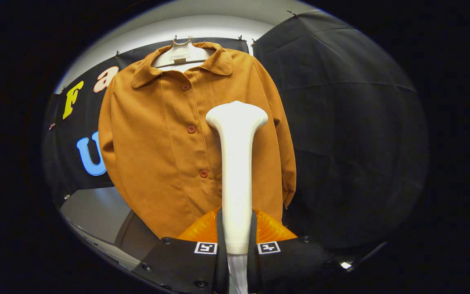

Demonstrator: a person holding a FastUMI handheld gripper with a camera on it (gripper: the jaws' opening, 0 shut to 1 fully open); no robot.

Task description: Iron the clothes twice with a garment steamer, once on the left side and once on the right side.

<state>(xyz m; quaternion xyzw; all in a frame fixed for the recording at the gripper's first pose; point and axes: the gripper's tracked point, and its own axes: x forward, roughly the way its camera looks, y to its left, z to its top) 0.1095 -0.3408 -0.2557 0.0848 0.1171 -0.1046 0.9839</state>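
Black cloth backs a soft, limp shirt [186,134] hung beyond the light, rigid steamer [237,163], whose handle is clamped by the gripper [237,241].

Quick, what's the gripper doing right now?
Gripper: closed on the white steamer, its head up against the brown shirt.

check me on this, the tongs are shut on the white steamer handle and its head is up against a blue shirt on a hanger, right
Not quite: the shirt is orange-brown, not blue, as the gripper view shows. The rest holds: the tongs are shut on the white steamer handle, with the shirt on a hanger.
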